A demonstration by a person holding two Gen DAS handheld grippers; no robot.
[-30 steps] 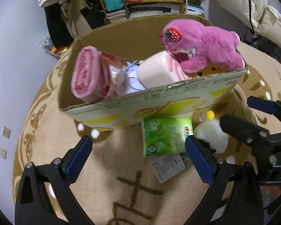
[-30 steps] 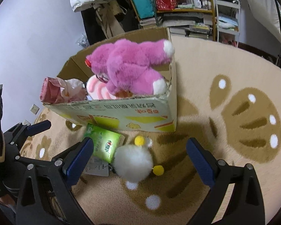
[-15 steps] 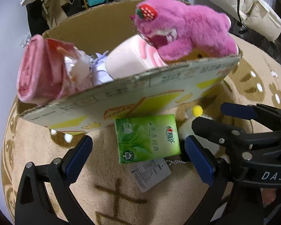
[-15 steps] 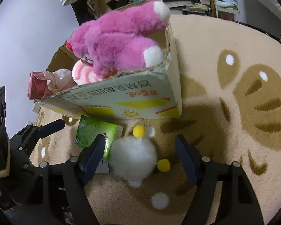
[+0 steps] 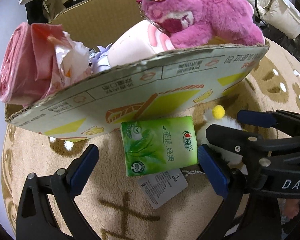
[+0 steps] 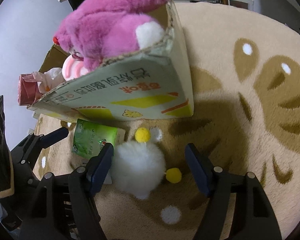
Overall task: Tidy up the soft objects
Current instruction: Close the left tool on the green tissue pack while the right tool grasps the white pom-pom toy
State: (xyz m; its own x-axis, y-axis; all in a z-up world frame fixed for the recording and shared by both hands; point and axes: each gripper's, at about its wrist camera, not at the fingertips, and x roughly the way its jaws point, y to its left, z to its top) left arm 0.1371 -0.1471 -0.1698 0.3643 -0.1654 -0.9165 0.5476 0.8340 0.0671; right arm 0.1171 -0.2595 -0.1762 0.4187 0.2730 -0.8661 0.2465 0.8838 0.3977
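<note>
A green tissue pack (image 5: pixel 158 144) lies on the rug just in front of the cardboard box (image 5: pixel 150 92). My left gripper (image 5: pixel 148 168) is open and straddles it; the right pad is close to the pack's edge, the left pad well apart. Beside the pack sits a white fluffy toy (image 6: pixel 138 166) with yellow pompoms and a paper tag (image 5: pixel 162 186). My right gripper (image 6: pixel 150 166) is open around it: the left pad brushes the fluff, the right pad stands off. The box (image 6: pixel 130 92) holds a pink plush bear (image 5: pixel 200 16), a pink roll (image 5: pixel 20 66) and a pale pink cushion.
The beige rug (image 6: pixel 250 100) with brown paw prints stretches away to the right. Shelves, bags and a white jacket crowd the floor behind the box. A dark sleeve with a beige cuff (image 6: pixel 0 170) shows at the left edge of the right wrist view.
Both grippers have come down closer to the rug and the box front. The right jaws have narrowed around the white toy. The pack and toy have not moved.
</note>
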